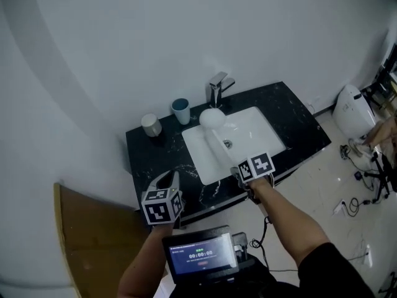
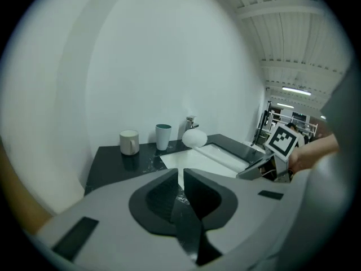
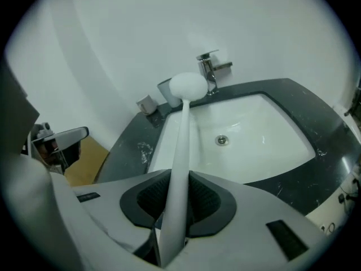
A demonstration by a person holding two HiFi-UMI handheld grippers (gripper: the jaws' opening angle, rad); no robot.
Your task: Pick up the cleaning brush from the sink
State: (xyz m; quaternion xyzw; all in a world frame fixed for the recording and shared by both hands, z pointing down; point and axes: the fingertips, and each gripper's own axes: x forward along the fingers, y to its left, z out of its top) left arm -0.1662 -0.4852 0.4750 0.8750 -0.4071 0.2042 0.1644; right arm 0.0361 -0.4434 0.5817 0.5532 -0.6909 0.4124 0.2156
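A: Where's the cleaning brush relative to the sink?

B: Slanted over the sink's left half. The handle runs from the front rim toward the back-left corner, and the round white head sits just beside the faucet. Can't tell if the head touches the rim.

A: Right gripper?

B: At the sink's front rim, pointing down. Both pads are clamped on the brush handle near its lower end.

A: Left gripper?

B: Left of the sink, over the front-left corner of the black counter. Jaws drawn together with only a slit between, nothing in them.

A: Edges?

B: The wall rises straight behind the faucet, close to the sink's back rim. The counter's front edge runs just beyond the sink's front rim. Left of the sink at the back stand a blue cup and a white mug, apart from each other.

A: Room to move?

B: Right of the handle is bare white basin with the drain showing. Right of the sink, a broad strip of counter.
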